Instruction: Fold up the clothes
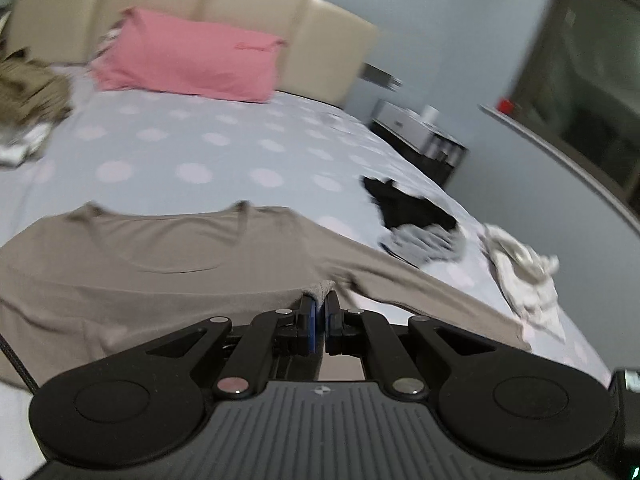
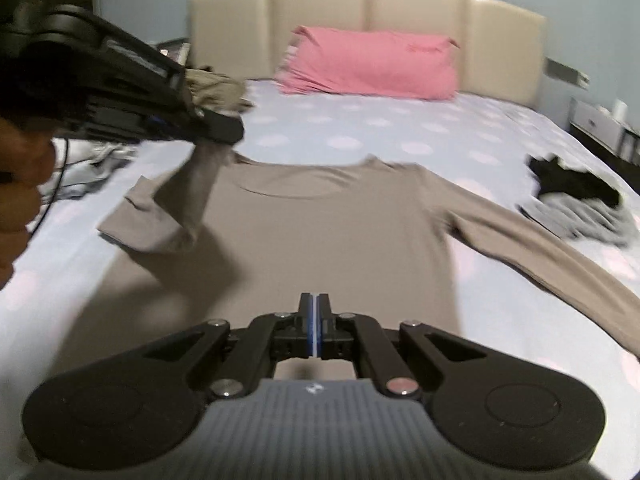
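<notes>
Nearest the right wrist camera, the right gripper has its jaws pressed together with nothing visible between them, poised over the lower body of the taupe long-sleeved top. That top lies spread flat on the dotted bedsheet, neckline toward the headboard. Up at left, the left gripper is clamped on 1 sleeve, lifting it clear of the sheet; its own view shows cloth pinched between the pads. Judging by this, the sleeve fold is in hand: next, the sleeve wants carrying across the chest and laying flat. Opposite, the other sleeve stretches out, ending near a black and grey garment. A pink pillow and an olive pile sit well apart.
</notes>
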### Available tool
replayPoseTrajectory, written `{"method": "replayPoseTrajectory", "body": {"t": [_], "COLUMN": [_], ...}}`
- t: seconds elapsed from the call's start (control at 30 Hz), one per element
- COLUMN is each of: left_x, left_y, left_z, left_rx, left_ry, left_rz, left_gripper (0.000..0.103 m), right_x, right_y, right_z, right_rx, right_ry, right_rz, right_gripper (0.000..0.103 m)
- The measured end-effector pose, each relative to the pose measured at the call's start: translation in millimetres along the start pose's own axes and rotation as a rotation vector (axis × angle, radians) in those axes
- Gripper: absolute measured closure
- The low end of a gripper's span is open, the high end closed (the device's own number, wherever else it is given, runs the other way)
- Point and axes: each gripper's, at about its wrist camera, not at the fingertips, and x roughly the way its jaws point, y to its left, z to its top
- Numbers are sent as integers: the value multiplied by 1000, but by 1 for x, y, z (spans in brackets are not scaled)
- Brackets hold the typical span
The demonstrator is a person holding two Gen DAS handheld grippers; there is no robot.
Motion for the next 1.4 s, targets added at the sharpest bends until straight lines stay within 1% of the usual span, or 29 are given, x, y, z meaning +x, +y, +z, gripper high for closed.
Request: {"method": "replayPoseTrajectory", "body": {"t": [0.1,0.17,0.2,0.33,0.4,0.43,0.47,0.57,0.6,0.63,0.7,0.73,0.77,0.8,0.83,0.87,0.9,1.0,1.03,1.07,1.1,1.13,1.17,1.27,1.33,1.4], "left_x": [21,35,39,47,54,59,65,87,90,91,83,74,62,50,37,23,12,-23,-33,-43,-51,-54,-54,-49,-47,-42], "left_y": [-24,-36,-42,-67,-78,-83,-87,-94,-94,-95,-96,-94,-90,-85,-78,-68,-57,-22,-11,-1,10,22,37,83,108,127], "left_z": [-7,-16,-20,-38,-47,-50,-55,-76,-83,-91,-101,-103,-104,-105,-104,-101,-98,-90,-89,-87,-86,-86,-84,-74,-65,-58], "left_rx": [69,102,130,288,343,352,367,440,459,494,560,579,590,596,587,567,539,452,440,428,418,409,385,260,190,155], "left_ry": [67,120,132,127,135,148,168,267,283,295,307,296,278,262,249,238,230,199,183,166,153,150,154,158,143,126], "left_rz": [-21,-22,-17,22,23,15,5,-35,-42,-28,25,35,35,35,34,30,25,18,38,57,87,139,197,345,397,439], "left_gripper": [101,101,101,101,101,101,101,99,97,97,91,89,82,72,68,59,56,56,56,55,53,53,53,55,55,55], "right_x": [-4,-9,-11,-16,-14,-16,-17,-22,-22,-21,-19,-19,-19,-18,-16,-13,-9,5,11,17,25,34,43,81,109,137], "right_y": [-19,-31,-37,-50,-55,-57,-59,-64,-67,-70,-76,-77,-78,-80,-82,-82,-83,-81,-78,-75,-68,-60,-53,-28,-9,6], "right_z": [-4,-7,-10,-15,-16,-16,-16,-17,-18,-18,-16,-15,-13,-9,-5,2,10,35,46,57,70,80,90,111,116,118], "right_rx": [55,80,85,100,113,121,128,151,158,166,181,174,156,139,122,108,95,50,30,11,-21,-47,-72,-132,-179,-204], "right_ry": [14,17,17,17,17,14,11,2,4,7,11,9,3,-4,-11,-14,-17,-28,-32,-36,-33,-18,0,100,177,230], "right_rz": [-32,-55,-67,-95,-106,-113,-120,-141,-149,-154,-158,-161,-162,-157,-153,-125,-94,0,33,65,93,116,140,267,368,425], "right_gripper": [98,98,98,98,98,98,98,98,99,98,98,97,97,97,97,97,97,96,95,91,87,78,73,73,73,73]}}
